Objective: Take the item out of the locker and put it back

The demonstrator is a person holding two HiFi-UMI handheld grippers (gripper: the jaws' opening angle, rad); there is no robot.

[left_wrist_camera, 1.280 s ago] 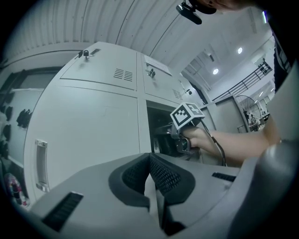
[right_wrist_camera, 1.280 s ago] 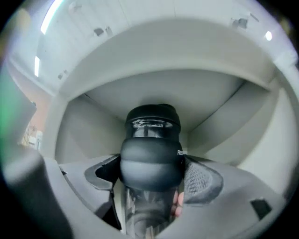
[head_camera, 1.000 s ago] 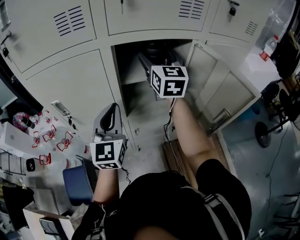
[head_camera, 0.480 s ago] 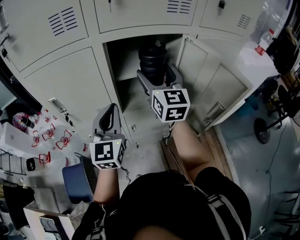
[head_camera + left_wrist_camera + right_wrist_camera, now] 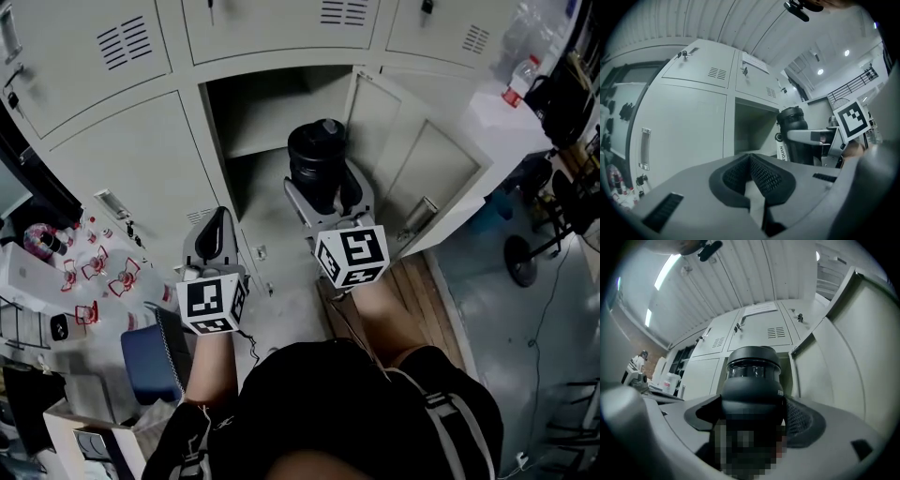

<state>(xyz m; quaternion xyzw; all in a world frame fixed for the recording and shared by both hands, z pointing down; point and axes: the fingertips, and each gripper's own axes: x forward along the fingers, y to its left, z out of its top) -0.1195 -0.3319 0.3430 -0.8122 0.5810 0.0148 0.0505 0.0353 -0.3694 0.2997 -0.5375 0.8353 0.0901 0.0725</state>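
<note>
A black bottle [image 5: 317, 161] with a wide lid is clamped upright in my right gripper [image 5: 326, 194], out in front of the open locker compartment [image 5: 262, 117]. In the right gripper view the bottle [image 5: 752, 376] fills the middle, and the pads [image 5: 800, 417] press on both its sides. My left gripper [image 5: 219, 217] hangs lower and to the left, in front of a closed locker door, its jaws together with nothing between them. From the left gripper view [image 5: 751, 161] the bottle [image 5: 793, 136] and the right gripper's marker cube [image 5: 853, 118] show to the right.
The locker door [image 5: 412, 155] stands swung open to the right. Closed lockers [image 5: 112, 150] surround the compartment. A blue bin [image 5: 150, 361] and red-marked clutter [image 5: 94, 281] lie at the lower left. A chair base [image 5: 520, 253] is at the right.
My right gripper has drawn the bottle out of the compartment, down and towards the person. The left gripper has stayed put.
</note>
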